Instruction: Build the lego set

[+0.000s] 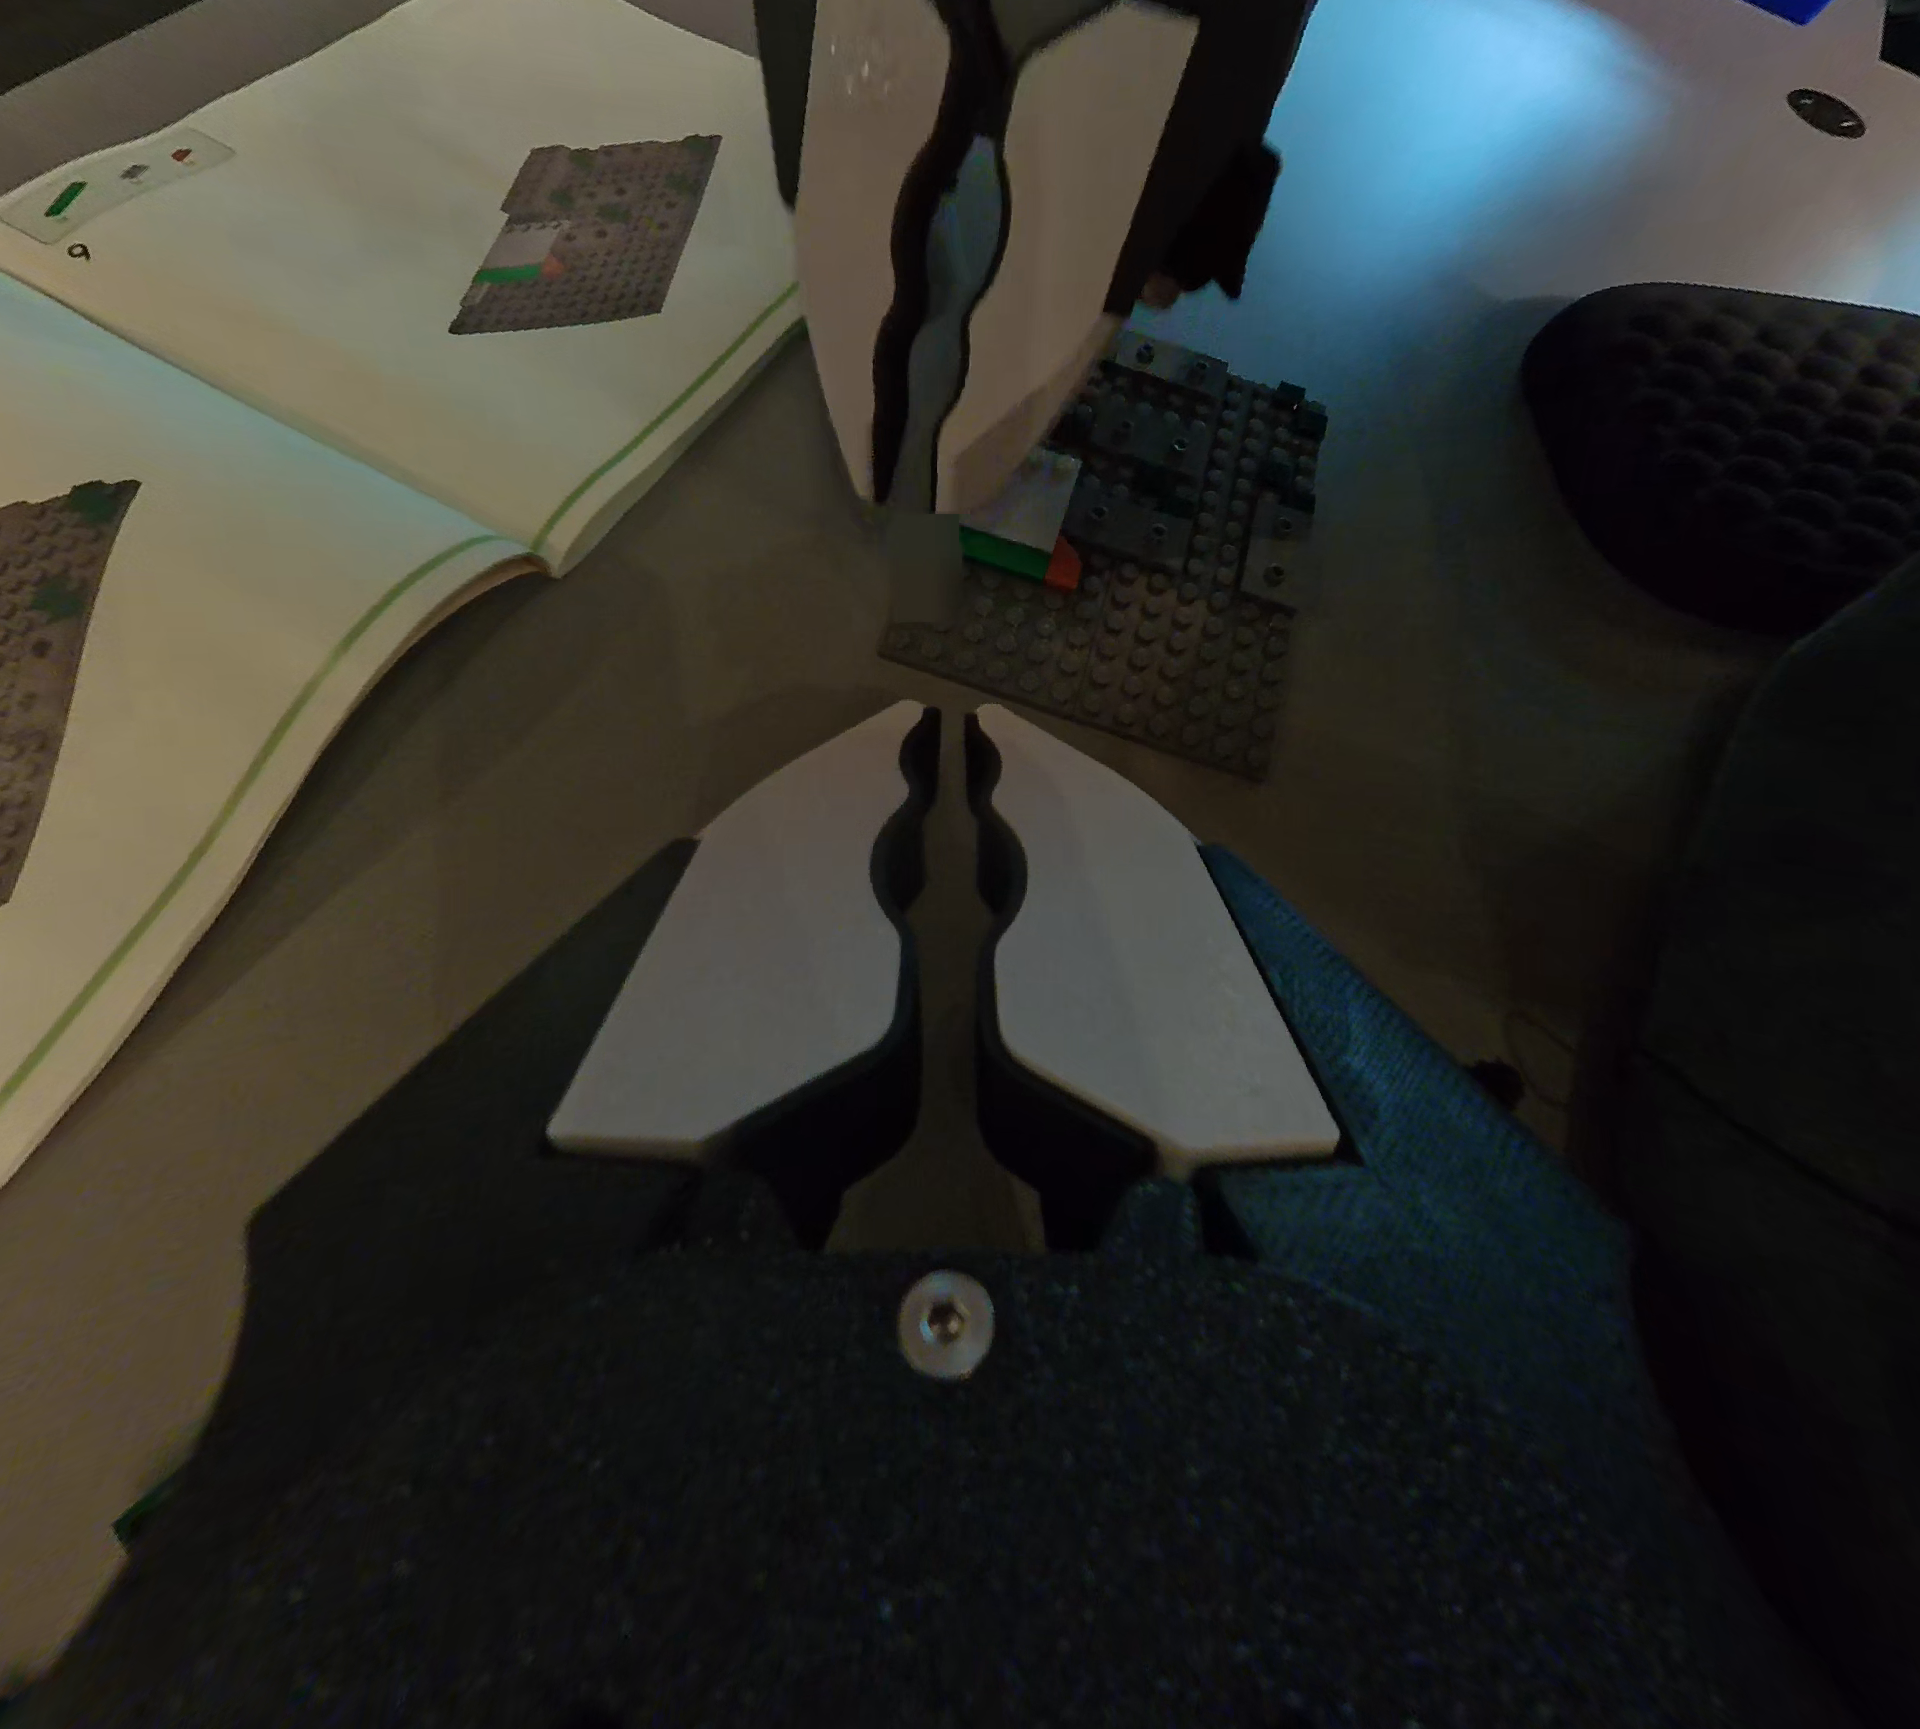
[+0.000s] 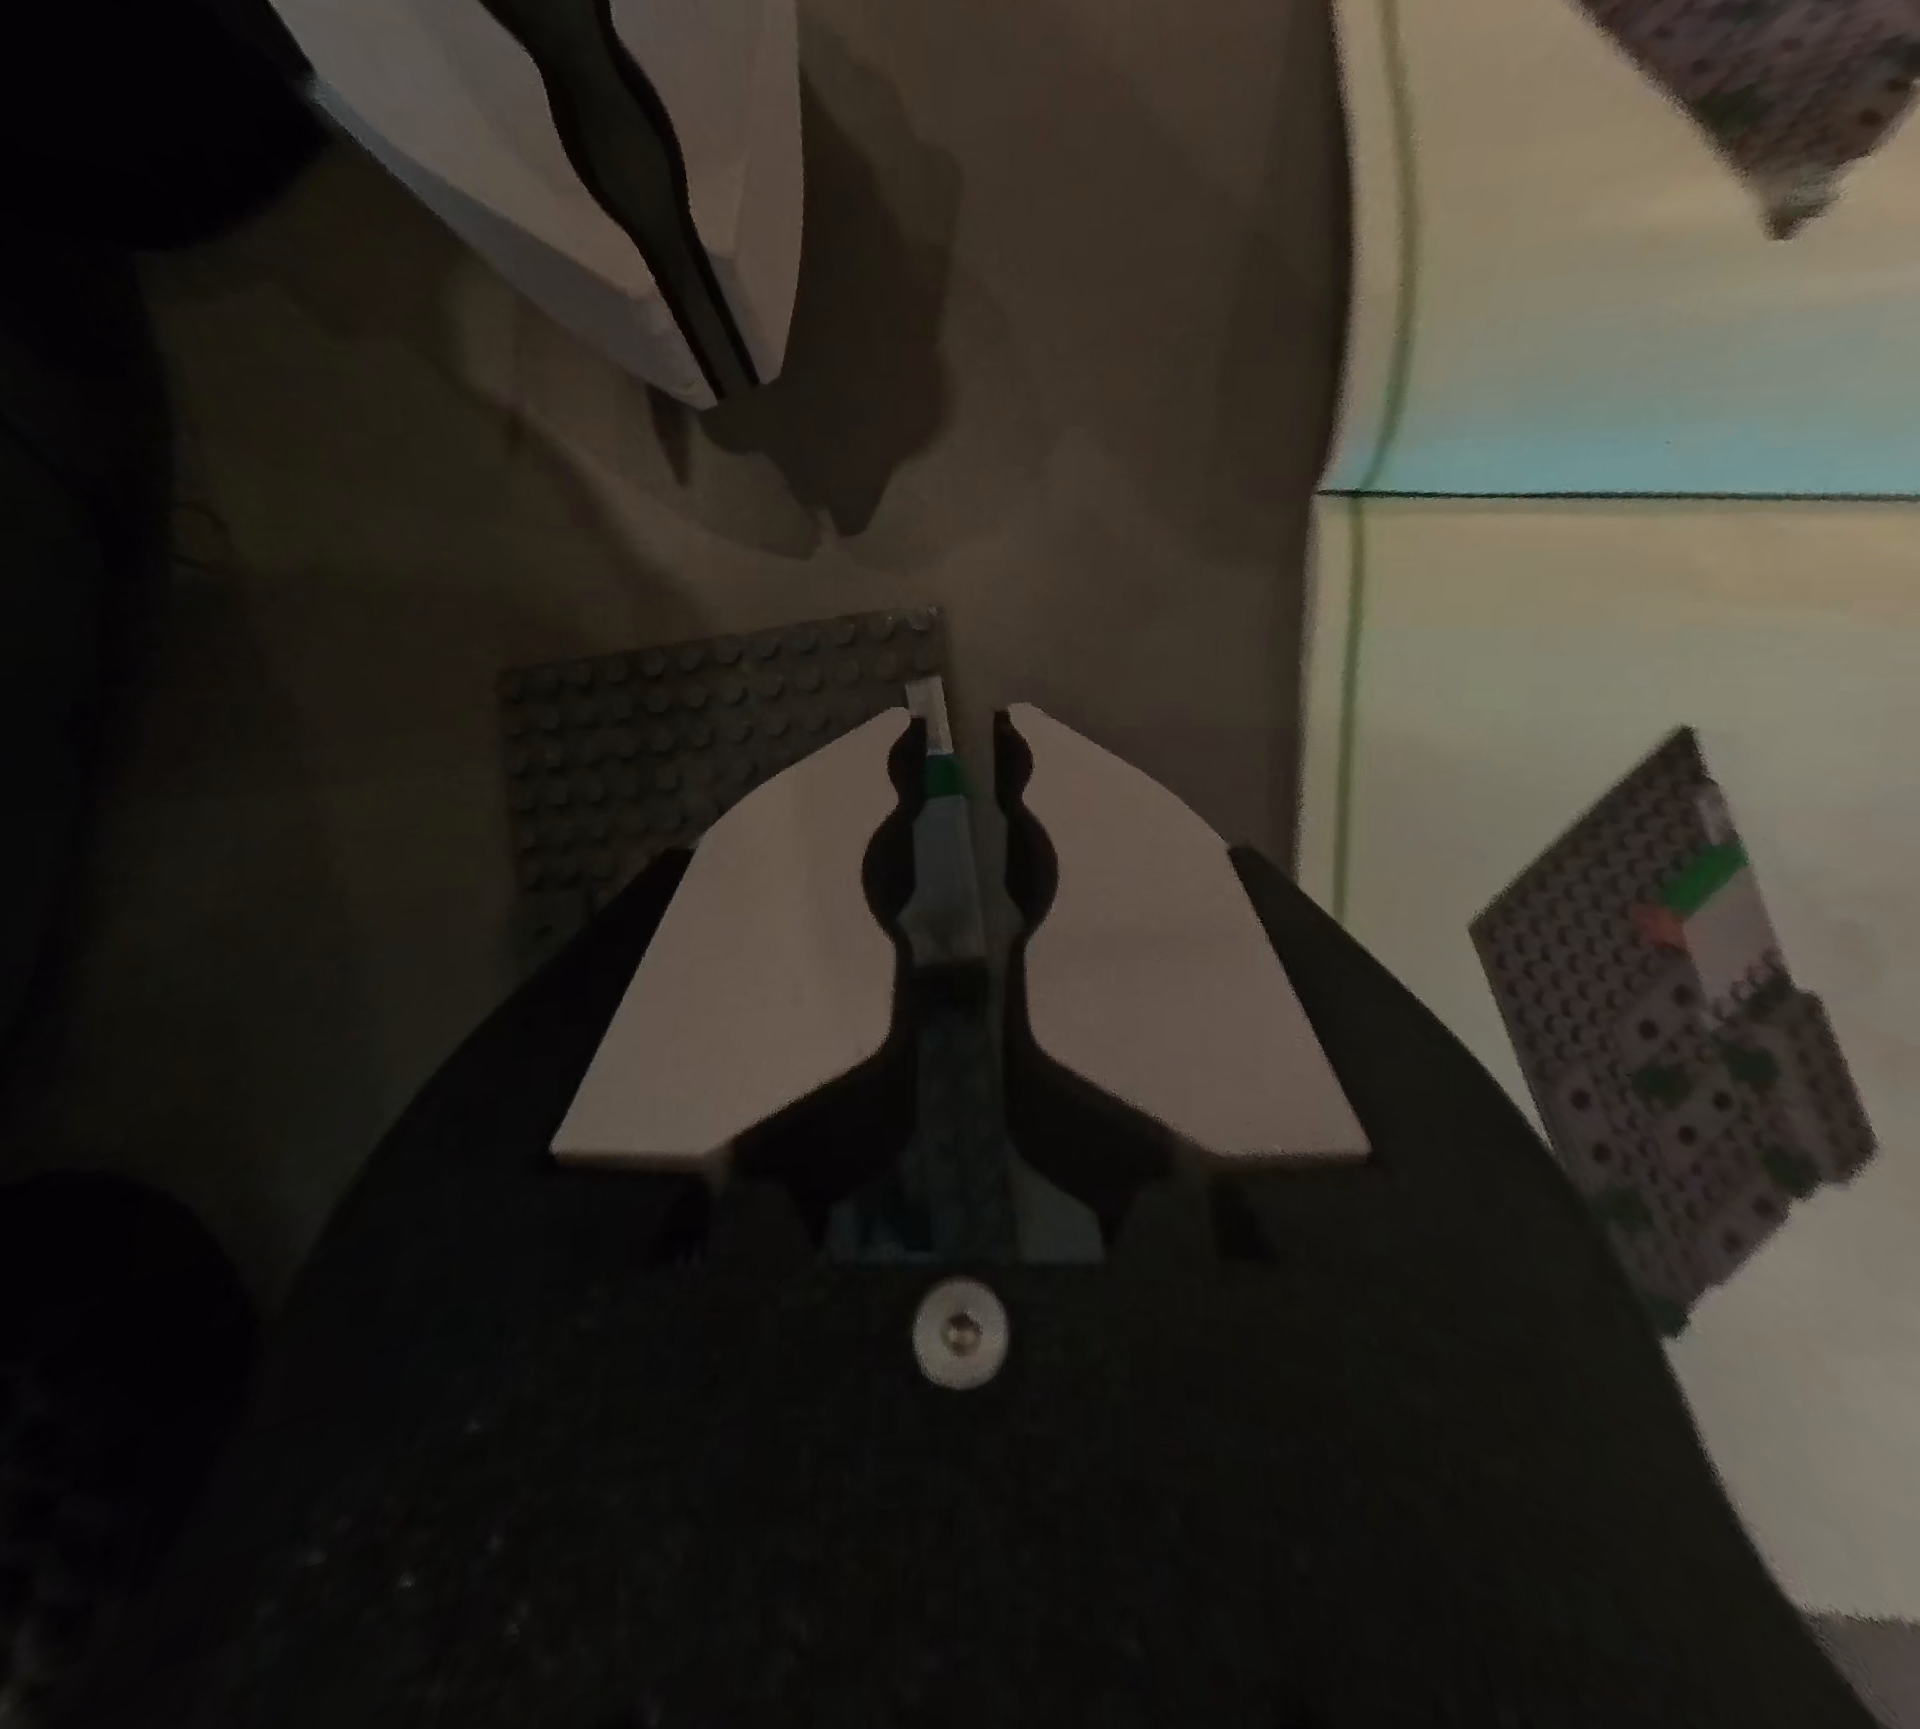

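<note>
Showing grey studded baseplate point(image 1: 1122, 640), green-orange bricks point(image 1: 1023, 552).

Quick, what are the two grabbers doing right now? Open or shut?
Left gripper: nearly shut, holding nothing.
Right gripper: shut on a flat grey piece at the edge of the grey baseplate.

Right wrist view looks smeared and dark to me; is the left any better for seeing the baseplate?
Right wrist view: dim, motion-blurred, worst on the booklet; baseplate only partly seen. Left wrist view: sharper, studs on the baseplate readable, but a bluish glare washes the table and fisheye bends the edges.
</note>
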The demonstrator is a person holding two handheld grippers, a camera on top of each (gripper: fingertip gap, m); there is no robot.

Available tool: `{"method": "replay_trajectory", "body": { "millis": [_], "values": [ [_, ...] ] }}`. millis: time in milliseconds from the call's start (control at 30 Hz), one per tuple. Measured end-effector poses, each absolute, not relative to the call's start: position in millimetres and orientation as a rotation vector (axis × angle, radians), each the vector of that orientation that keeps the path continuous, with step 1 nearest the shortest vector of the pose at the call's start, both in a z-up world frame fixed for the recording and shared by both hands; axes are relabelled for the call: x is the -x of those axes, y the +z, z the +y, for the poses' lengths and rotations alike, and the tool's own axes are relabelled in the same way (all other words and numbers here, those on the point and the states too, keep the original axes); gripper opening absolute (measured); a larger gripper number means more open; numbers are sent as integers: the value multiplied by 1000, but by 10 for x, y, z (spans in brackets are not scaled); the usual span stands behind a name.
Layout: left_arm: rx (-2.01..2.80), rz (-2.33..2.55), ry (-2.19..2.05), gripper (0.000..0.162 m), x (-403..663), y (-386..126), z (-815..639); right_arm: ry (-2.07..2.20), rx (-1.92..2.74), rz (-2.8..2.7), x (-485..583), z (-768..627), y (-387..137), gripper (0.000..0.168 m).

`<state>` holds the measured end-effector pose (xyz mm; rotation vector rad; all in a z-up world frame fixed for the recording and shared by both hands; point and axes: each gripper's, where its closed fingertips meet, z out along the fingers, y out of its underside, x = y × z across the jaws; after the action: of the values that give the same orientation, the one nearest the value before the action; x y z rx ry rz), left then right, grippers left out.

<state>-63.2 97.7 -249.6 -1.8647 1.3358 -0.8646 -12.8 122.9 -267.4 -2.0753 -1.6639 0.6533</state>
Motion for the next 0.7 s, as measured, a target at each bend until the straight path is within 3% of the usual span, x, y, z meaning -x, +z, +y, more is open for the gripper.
{"method": "replay_trajectory", "body": {
  "millis": [33,333,700],
  "values": [
    [1864,1337,-865,4,630,-2495,975,655,2076,-1645,102,1233,-2646,12],
    [1850,1368,-864,4,593,-2511,923,812,2182,-1497,-361,1130,-2593,12],
    [1858,1384,-859,4,558,-2562,892,676,2116,-1659,-571,1072,-2859,21]
  ]
}}
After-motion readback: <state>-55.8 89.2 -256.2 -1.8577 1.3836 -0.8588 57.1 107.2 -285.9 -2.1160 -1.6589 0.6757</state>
